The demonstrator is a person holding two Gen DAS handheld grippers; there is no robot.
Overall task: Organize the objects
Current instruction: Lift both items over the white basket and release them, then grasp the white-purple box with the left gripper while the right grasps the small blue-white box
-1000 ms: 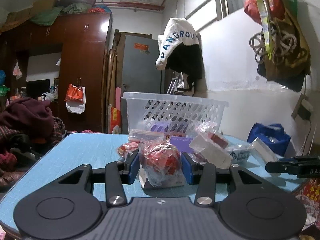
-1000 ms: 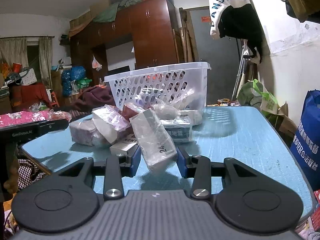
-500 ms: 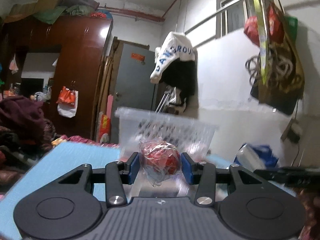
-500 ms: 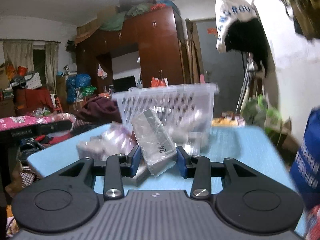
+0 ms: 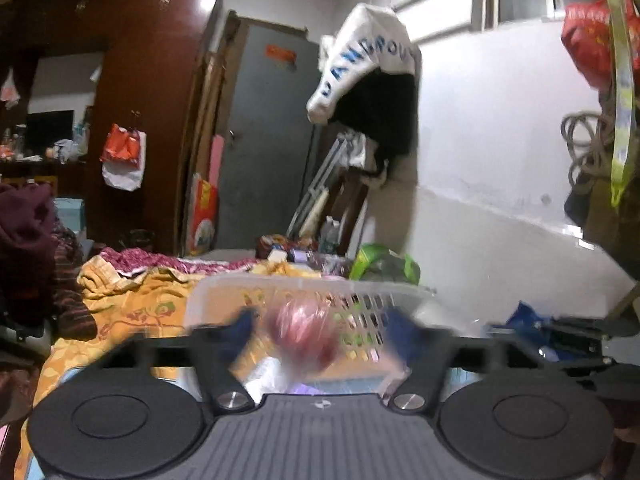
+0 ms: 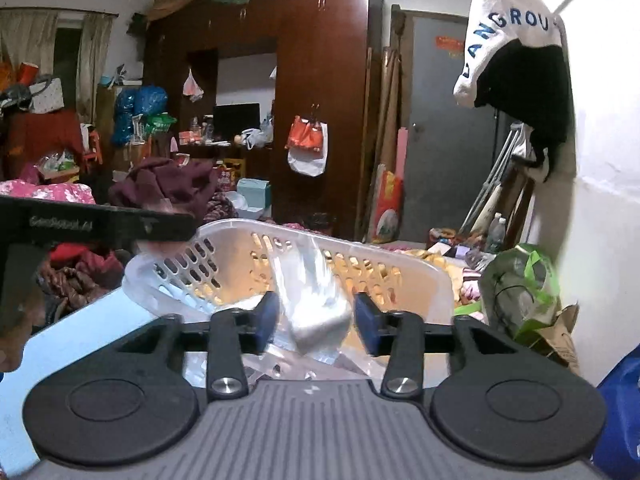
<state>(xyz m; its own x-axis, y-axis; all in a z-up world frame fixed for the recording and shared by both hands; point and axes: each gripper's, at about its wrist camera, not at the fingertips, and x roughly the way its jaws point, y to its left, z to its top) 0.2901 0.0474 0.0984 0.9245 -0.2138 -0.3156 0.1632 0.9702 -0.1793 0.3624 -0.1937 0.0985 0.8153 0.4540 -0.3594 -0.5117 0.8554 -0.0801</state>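
Observation:
My left gripper (image 5: pixel 320 330) is open over the white plastic basket (image 5: pixel 224 284). The red bagged item (image 5: pixel 300 334) is blurred between its spread fingers, apart from both pads. My right gripper (image 6: pixel 316 316) is also over the basket (image 6: pixel 400 256). The grey-white bagged packet (image 6: pixel 316 304) hangs blurred between its fingers, with gaps on both sides. The left gripper shows in the right wrist view (image 6: pixel 96 222) at the left.
The blue table (image 6: pixel 80 324) lies under the basket. An orange patterned cloth (image 5: pixel 132 300) and clothes lie beyond. A green bag (image 6: pixel 520 280) and a blue bag (image 6: pixel 620 412) stand at the right by the wall.
Both grippers lifted their bagged items off the table, moved over the basket, and opened. The items now look loose between the fingers.

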